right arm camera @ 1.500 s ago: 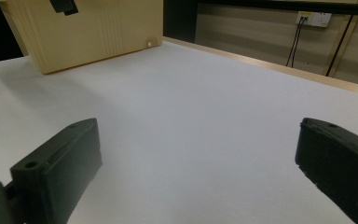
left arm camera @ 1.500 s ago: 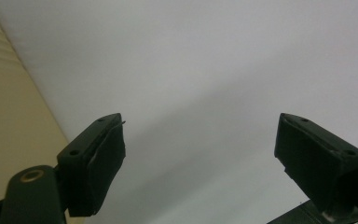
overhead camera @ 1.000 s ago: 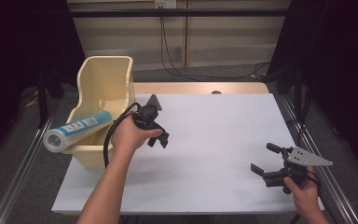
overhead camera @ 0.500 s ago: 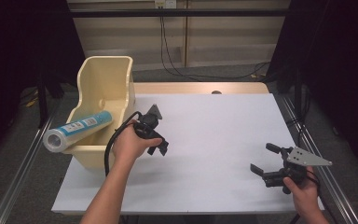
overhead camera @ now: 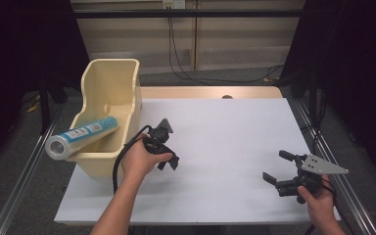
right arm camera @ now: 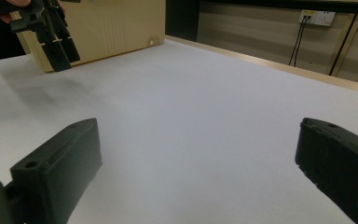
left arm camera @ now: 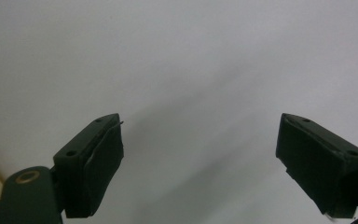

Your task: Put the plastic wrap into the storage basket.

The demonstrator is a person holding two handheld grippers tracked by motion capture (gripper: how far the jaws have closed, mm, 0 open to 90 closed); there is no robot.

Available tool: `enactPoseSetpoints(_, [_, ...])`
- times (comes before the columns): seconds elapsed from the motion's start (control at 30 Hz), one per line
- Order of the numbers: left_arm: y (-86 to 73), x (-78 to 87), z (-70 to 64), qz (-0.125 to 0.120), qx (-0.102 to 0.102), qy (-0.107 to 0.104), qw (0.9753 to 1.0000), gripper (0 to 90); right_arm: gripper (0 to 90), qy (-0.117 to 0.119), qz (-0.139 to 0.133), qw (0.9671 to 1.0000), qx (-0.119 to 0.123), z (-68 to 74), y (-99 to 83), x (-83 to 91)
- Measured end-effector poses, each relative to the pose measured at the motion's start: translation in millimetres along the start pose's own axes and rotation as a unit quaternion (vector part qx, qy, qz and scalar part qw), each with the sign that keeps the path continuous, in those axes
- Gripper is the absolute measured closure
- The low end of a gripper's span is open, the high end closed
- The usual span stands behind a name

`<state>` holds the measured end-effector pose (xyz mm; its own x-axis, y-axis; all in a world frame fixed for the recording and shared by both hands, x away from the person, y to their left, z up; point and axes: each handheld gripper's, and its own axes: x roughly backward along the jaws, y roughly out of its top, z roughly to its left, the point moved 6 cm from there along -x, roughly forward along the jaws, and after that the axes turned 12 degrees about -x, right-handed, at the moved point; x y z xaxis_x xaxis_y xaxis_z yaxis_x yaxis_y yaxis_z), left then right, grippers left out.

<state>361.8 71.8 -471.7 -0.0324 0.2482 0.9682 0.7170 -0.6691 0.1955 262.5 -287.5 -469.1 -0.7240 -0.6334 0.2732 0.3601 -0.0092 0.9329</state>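
A cream plastic bin (overhead camera: 108, 90) stands at the table's left edge. A teal roll with a silver end (overhead camera: 81, 137) lies slanted across the bin's near rim, sticking out past its left side. My left gripper (overhead camera: 169, 163) is just right of the bin, tilted down over the white tabletop, open with nothing between the jaws (left arm camera: 200, 158). My right gripper (overhead camera: 274, 167) rests low near the front right corner, open and empty (right arm camera: 196, 163), pointing left across the table. In the right gripper view the left gripper (right arm camera: 55, 42) shows in front of the bin (right arm camera: 116, 23).
A white sheet (overhead camera: 225, 127) covers the table, with a wooden strip (overhead camera: 210, 92) along its far edge. Metal rails (overhead camera: 24, 171) run along both sides. Cables (overhead camera: 186, 73) hang behind the table below a wall socket (right arm camera: 319, 17).
My left gripper has drawn back from the bin toward the table's near side and dipped lower. The right gripper has stayed put.
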Motion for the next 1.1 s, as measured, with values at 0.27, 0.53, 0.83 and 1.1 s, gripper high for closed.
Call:
enactPoseSetpoints(0.27, [-6.1, -7.1, -3.5, -0.051, -0.012, 0.004, 0.9986, 14.9, 0.0, 0.0, 0.002, 1.0, 0.0, 0.5, -0.4, -0.9])
enactPoseSetpoints(0.53, [-15.7, -11.0, -4.9, -0.135, -0.02, 0.008, 0.9905, 13.0, 0.0, 0.001, 0.004, 1.0, 0.002, 1.6, -1.2, -0.4])
enactPoseSetpoints(0.83, [-21.1, -8.9, -12.3, -0.252, -0.049, 0.029, 0.9661, 9.3, 0.0, 0.001, 0.006, 1.0, 0.003, 2.9, -2.5, -1.2])
enactPoseSetpoints(1.1, [-30.3, -3.8, -12.0, -0.325, -0.078, 0.076, 0.9394, 5.6, 0.0, -0.002, 0.006, 1.0, 0.002, 2.7, -3.6, -2.0])
